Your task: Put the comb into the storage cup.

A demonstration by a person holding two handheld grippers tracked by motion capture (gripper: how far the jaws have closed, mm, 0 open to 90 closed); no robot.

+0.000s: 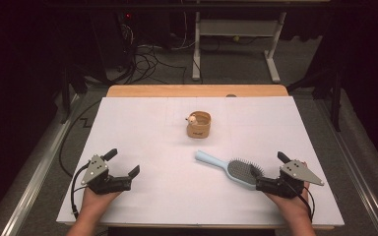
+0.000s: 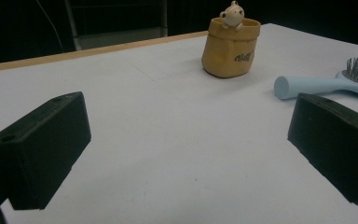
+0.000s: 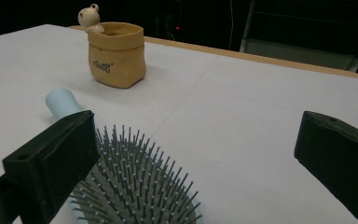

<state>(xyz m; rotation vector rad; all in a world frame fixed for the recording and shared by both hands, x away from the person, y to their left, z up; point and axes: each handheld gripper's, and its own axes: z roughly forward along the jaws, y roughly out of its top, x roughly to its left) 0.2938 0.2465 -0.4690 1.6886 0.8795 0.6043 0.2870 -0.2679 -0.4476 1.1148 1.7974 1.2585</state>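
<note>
Blue hairbrush bristles up, beside right hand-held gripper; both hand-held grippers' jaws apart

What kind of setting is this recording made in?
Most likely a lab or recording workspace: a white-covered table, loose cables on the dark floor behind it, and a bare adjustable desk frame at the back.

From my station the white table is the one brightly lit surface, evenly washed from above, while everything beyond its far edge sinks into near black. Shadows are soft: the tan pot throws a faint one at its base, just beside it. No glare on the table. In both gripper views the black jaws nearest the lens are soft and underexposed, and the hairbrush bristles blur slightly.
</note>
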